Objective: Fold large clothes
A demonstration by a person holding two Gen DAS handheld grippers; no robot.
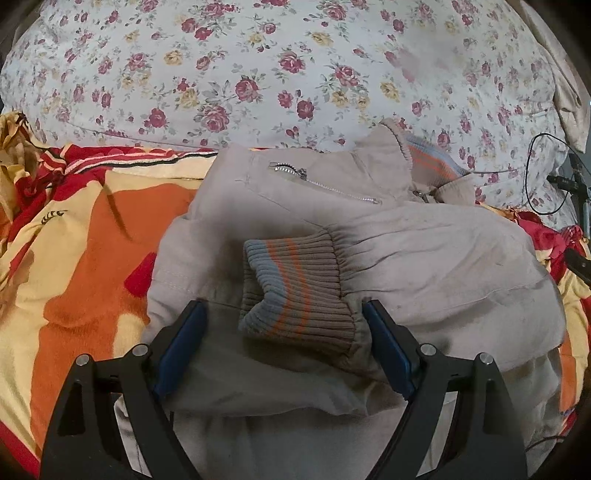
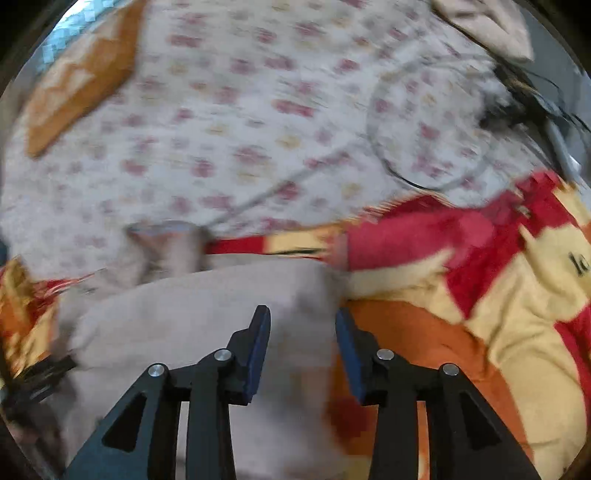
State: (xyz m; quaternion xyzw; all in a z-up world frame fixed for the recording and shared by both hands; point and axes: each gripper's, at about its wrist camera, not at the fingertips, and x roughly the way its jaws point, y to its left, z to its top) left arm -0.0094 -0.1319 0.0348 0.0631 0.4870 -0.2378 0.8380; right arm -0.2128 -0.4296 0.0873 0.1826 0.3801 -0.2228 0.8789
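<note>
A beige zip jacket (image 1: 424, 254) lies partly folded on the bed, its striped collar (image 1: 428, 162) at the far side. One sleeve is laid across the body, and its ribbed cuff (image 1: 295, 280) with grey and orange stripes rests on top. My left gripper (image 1: 284, 306) is open wide just above that cuff, with the cuff lying between the blue pads (image 1: 388, 354) and a gap showing on the left side. In the blurred right wrist view, my right gripper (image 2: 302, 314) is open above the jacket's right edge (image 2: 221, 302), with nothing pressed between its fingers.
The jacket rests on a red, orange and yellow blanket (image 1: 81, 258). Behind it lies a floral quilt (image 1: 258, 74). Black cables (image 1: 543, 177) and a stand sit at the bed's right edge. A tan cloth (image 2: 491, 26) lies at the far right.
</note>
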